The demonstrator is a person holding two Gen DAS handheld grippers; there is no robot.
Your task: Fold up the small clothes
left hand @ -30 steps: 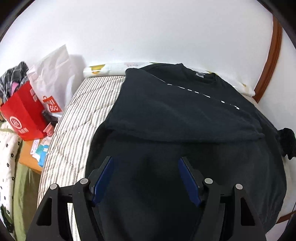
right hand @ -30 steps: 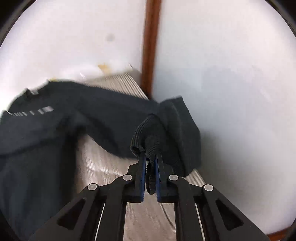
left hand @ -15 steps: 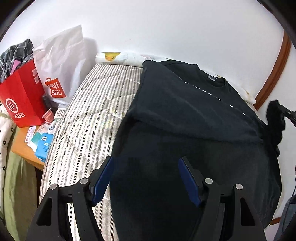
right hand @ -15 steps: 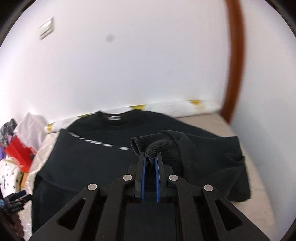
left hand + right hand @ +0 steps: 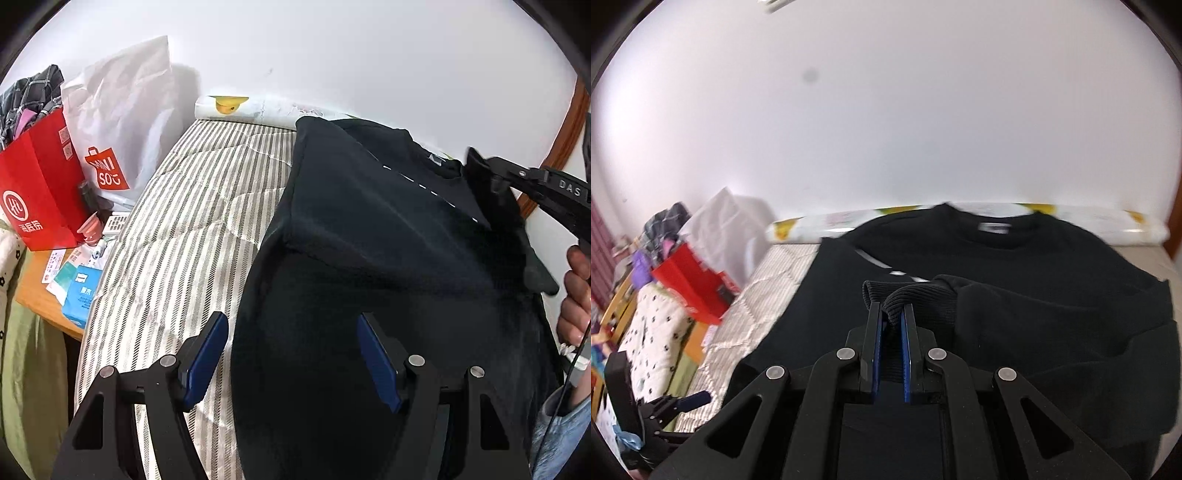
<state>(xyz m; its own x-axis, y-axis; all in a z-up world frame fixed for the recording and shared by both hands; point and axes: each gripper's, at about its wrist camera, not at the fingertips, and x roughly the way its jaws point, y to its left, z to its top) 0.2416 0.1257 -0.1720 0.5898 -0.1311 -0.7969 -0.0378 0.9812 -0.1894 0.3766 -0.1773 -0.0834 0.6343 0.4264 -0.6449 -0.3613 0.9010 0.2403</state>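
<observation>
A black sweatshirt (image 5: 369, 236) lies spread on the striped mattress (image 5: 184, 221), its left side folded in over the chest. My left gripper (image 5: 291, 354) hovers open over its lower left edge, one finger above the mattress and the other above the fabric, gripping nothing. My right gripper (image 5: 890, 321) is shut on the ribbed cuff (image 5: 912, 295) of the right sleeve, and it holds this cuff above the sweatshirt's body (image 5: 1015, 258). The left wrist view shows that right gripper (image 5: 491, 177) at the far right, with a person's hand (image 5: 576, 291) behind it.
A red paper bag (image 5: 40, 184) and a white shopping bag (image 5: 122, 122) stand left of the mattress on a wooden side table (image 5: 44, 306) strewn with packets. A rolled printed mat (image 5: 1089, 221) lies along the white wall. A brown door frame (image 5: 565, 129) runs at the right.
My right gripper has swung the sleeve cuff from the mattress's right edge in over the sweatshirt's body. My left gripper has shifted a little and sunk slightly, still open.
</observation>
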